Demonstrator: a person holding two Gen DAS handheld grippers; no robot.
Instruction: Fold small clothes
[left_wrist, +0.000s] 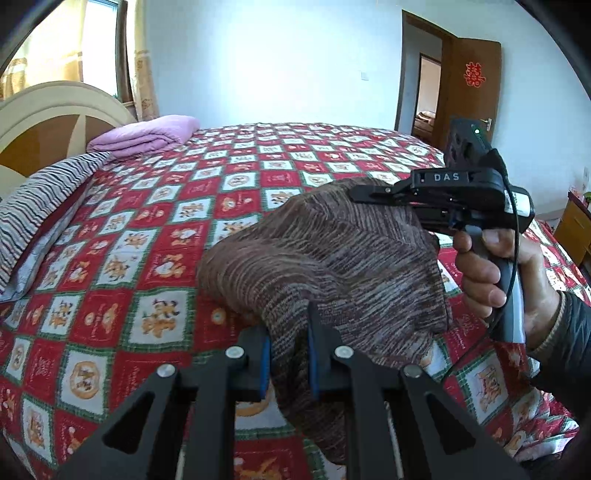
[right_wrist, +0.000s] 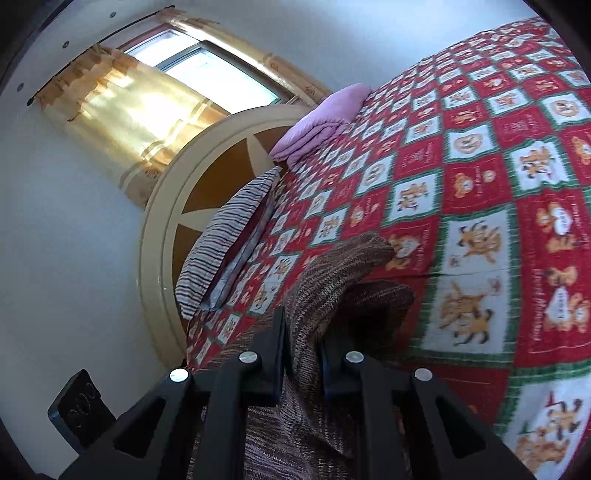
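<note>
Left gripper (left_wrist: 288, 354): jaws drawn in on a fold of the brown knit garment (left_wrist: 332, 258), blue pads pressing the cloth from both sides
Right gripper (right_wrist: 303, 354): likewise pinched on the same garment; in the left wrist view it (left_wrist: 369, 194) bites the cloth's far upper edge, with a hand (left_wrist: 491, 273) wrapped round its handle
Garment: lifted between the two grips, sagging in a hump, lower part trailing onto the quilt (left_wrist: 155, 229)
Long axis: runs from the left grip near the camera up and away to the right grip, so the held edge spans the two hands
Which side: the bulk of the cloth hangs ahead of and below both grippers, toward the open middle of the bed
Nearer hand: neither; each holds its own end
Likely next need: carry both ends together over the quilt and lay the edge down evenly
Surroundings: striped pillow (left_wrist: 40, 206) and folded pink blanket (left_wrist: 147, 134) lie well apart by the headboard (left_wrist: 55, 125)
</note>
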